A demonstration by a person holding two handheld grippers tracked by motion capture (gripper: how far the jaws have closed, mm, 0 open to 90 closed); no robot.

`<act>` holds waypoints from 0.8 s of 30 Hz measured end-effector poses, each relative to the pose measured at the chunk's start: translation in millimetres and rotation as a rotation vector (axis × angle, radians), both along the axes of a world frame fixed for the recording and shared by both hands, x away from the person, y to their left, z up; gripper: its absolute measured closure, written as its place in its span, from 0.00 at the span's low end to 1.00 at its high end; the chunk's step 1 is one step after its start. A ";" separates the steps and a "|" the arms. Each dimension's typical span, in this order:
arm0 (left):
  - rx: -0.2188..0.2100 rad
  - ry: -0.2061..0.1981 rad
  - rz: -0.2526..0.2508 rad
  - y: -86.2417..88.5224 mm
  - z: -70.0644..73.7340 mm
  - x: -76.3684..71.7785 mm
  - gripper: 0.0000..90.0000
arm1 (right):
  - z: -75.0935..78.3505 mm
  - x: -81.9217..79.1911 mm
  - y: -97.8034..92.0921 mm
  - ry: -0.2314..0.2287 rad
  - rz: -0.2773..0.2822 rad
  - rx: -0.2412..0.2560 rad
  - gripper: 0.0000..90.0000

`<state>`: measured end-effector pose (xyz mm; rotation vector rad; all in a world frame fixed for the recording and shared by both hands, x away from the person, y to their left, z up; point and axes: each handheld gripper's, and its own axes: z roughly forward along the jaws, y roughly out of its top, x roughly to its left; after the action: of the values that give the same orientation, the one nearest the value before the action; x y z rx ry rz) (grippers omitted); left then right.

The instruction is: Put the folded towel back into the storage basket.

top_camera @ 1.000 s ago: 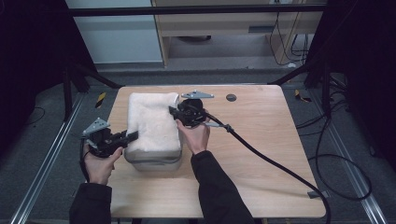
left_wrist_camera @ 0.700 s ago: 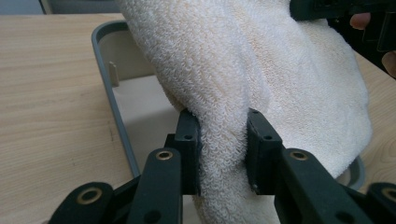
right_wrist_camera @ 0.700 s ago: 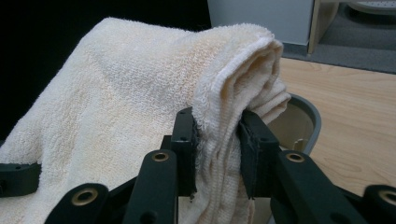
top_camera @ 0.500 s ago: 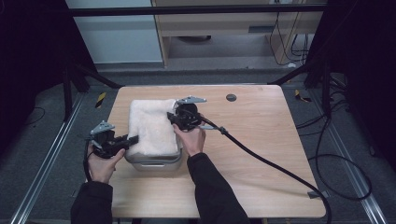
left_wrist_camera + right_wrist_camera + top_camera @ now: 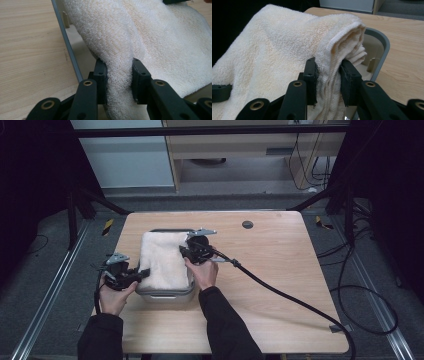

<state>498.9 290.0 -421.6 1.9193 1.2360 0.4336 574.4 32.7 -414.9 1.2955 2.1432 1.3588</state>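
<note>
- We see the left gripper (image 5: 119,82) clamped on a fold of the cream towel (image 5: 155,45), terry bunched between both jaws.
- Right gripper (image 5: 328,80) also clamped on the towel (image 5: 274,47), pinching a thick folded edge.
- In the high view, left gripper (image 5: 142,272) sits at the towel's near-left edge, right gripper (image 5: 184,251) at its right edge, farther back.
- Towel (image 5: 162,257) lies draped across the grey tray (image 5: 165,295), covering most of its opening.
- The grey rim (image 5: 384,47) shows beside the right jaw; part of the tray's pale inside is visible under the towel.
- Tray sits on the left half of the wooden table (image 5: 280,270), light grain, with a small dark disc (image 5: 247,224) near the far edge.
- Black cable (image 5: 280,292) trails from the right gripper across the table to its near-right corner.
- Room: dark frame posts, grey floor, pale cabinet behind, loose cables at right.
</note>
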 end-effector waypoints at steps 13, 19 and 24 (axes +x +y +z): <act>0.033 0.018 0.009 -5.9 -11.2 5.6 0.77 | -8.1 -1.0 0.9 -0.006 -0.011 -0.032 0.77; 0.048 0.025 0.009 -6.8 -15.7 8.1 0.76 | -11.2 -1.4 2.0 -0.008 -0.011 -0.050 0.76; 0.056 0.020 0.003 -7.2 -15.8 8.4 0.73 | -12.5 -1.3 2.2 -0.013 -0.011 -0.068 0.74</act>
<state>507.3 282.8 -437.4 1.9734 1.2515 0.4554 573.1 34.9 -427.3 1.2668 2.1509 1.2748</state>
